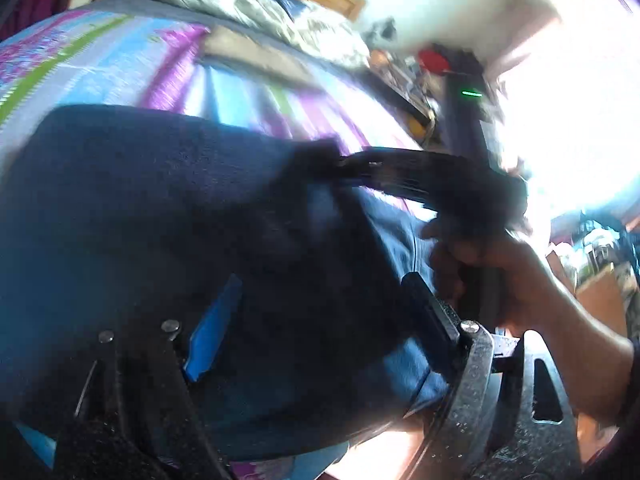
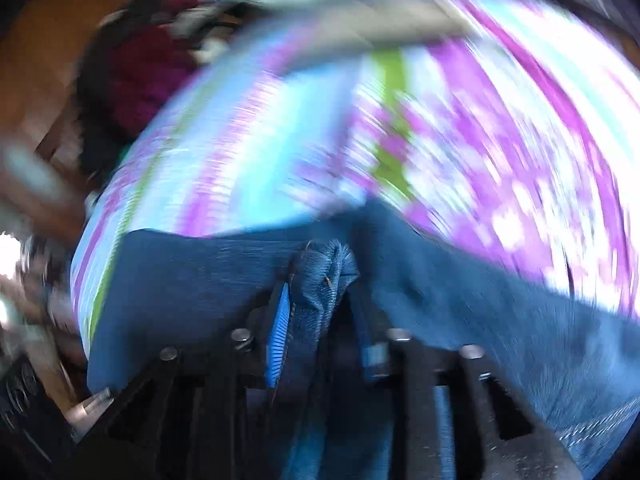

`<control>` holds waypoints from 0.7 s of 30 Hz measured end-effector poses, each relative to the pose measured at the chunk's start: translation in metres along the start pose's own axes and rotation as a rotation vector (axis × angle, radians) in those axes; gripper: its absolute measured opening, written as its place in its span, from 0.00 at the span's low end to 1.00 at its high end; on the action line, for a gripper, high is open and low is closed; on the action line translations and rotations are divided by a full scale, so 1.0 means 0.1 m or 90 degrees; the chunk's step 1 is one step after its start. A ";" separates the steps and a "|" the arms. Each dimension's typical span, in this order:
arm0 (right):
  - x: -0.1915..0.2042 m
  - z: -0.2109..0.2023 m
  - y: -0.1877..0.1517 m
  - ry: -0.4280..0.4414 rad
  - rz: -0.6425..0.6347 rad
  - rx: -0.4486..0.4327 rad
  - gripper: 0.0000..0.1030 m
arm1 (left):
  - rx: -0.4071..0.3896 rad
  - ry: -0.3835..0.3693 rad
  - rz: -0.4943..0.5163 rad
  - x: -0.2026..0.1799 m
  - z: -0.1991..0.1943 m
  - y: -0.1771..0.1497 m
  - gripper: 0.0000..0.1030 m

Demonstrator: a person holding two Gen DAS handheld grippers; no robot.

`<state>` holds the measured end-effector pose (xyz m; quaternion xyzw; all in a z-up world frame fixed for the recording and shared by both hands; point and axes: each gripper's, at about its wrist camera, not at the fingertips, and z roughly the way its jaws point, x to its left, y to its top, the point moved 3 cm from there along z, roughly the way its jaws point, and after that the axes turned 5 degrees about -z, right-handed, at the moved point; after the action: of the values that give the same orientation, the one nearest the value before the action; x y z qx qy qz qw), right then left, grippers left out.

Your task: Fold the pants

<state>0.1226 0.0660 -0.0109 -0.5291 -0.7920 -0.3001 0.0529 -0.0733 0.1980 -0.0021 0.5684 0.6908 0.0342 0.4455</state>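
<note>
holding blue jeans (image 2: 460,280) over the bed (image 2: 248,152), my right tool (image 2: 320,300) pinching bunched denim; left tool (image 1: 320,320) grip unclear. fold looks mid-way, unfinished.

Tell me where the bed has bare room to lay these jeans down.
Open bedsheet lies beyond the jeans, toward the pillows. Crowded: a tan cloth near the pillows, clutter along the bedside.

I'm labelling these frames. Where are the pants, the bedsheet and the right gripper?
pants (image 2: 208,264): right wrist view, flat denim panel.
bedsheet (image 1: 120,60): left wrist view, striped bare area.
right gripper (image 2: 320,304): right wrist view, between fingertips.
</note>
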 end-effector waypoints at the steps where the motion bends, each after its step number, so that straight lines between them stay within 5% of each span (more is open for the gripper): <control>1: -0.11 -0.12 -0.05 0.041 0.047 -0.029 0.47 | 0.022 0.015 0.006 0.01 0.08 -0.01 0.78; 7: -0.08 -0.69 -0.63 0.107 -0.006 -0.031 0.52 | 0.011 0.003 -0.010 0.18 -0.19 -0.01 0.76; 11: 0.02 -0.88 -1.11 0.120 -0.059 -0.022 0.56 | -0.080 0.017 -0.022 0.26 -0.65 0.08 0.77; 14: 0.12 -0.83 -1.30 0.135 -0.072 -0.013 0.56 | -0.122 0.048 -0.061 0.54 -0.90 0.19 0.78; 17: 0.12 -0.77 -1.37 0.133 -0.047 -0.032 0.57 | -0.101 0.115 -0.082 0.90 -0.81 0.26 0.79; 18: 0.11 -0.76 -1.36 0.146 -0.025 -0.039 0.55 | -0.089 0.132 -0.087 1.00 -0.76 0.24 0.78; 19: 0.10 -0.73 -1.40 0.158 -0.003 -0.037 0.40 | -0.071 0.157 -0.098 1.12 -0.69 0.21 0.78; 21: 0.07 -0.68 -1.40 0.152 0.019 -0.028 0.31 | -0.057 0.149 -0.115 1.25 -0.66 0.13 0.78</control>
<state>-0.0181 -0.0015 -0.0113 -0.5022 -0.7654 -0.3773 0.1399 -0.1017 0.3345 -0.0273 0.4753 0.7844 0.0910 0.3881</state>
